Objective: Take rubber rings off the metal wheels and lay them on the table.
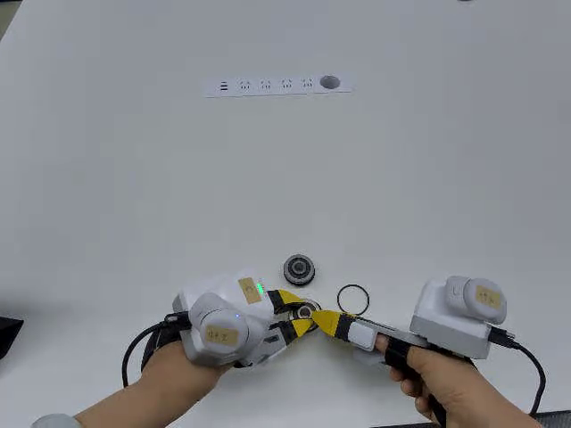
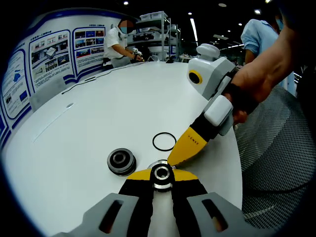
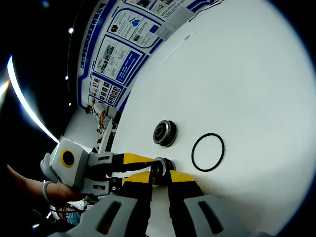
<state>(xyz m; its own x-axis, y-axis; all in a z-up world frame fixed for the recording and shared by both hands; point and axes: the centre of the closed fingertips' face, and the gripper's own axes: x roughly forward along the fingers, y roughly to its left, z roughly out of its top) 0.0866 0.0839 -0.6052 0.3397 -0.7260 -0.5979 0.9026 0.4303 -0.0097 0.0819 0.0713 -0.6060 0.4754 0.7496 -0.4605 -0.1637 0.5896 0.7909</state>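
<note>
My left gripper (image 1: pixel 302 314) (image 2: pixel 161 178) is shut on a small metal wheel (image 1: pixel 308 310) (image 2: pixel 162 173), held just above the table near its front edge. From the right, my right gripper (image 1: pixel 325 319) (image 3: pixel 161 175) has its yellow tips closed at that wheel's (image 3: pixel 163 166) rim. Whether a ring lies between the tips is too small to tell. A second wheel (image 1: pixel 300 268) (image 2: pixel 121 161) (image 3: pixel 165 133) lies flat on the table just behind. A loose black rubber ring (image 1: pixel 353 299) (image 2: pixel 164 141) (image 3: pixel 208 152) lies to its right.
A white power strip (image 1: pixel 277 86) lies far back on the white table (image 1: pixel 428 178). A dark object (image 1: pixel 7 332) sits at the left edge. In the left gripper view, people stand by shelves beyond the table, and a mesh chair (image 2: pixel 276 163) is at the right.
</note>
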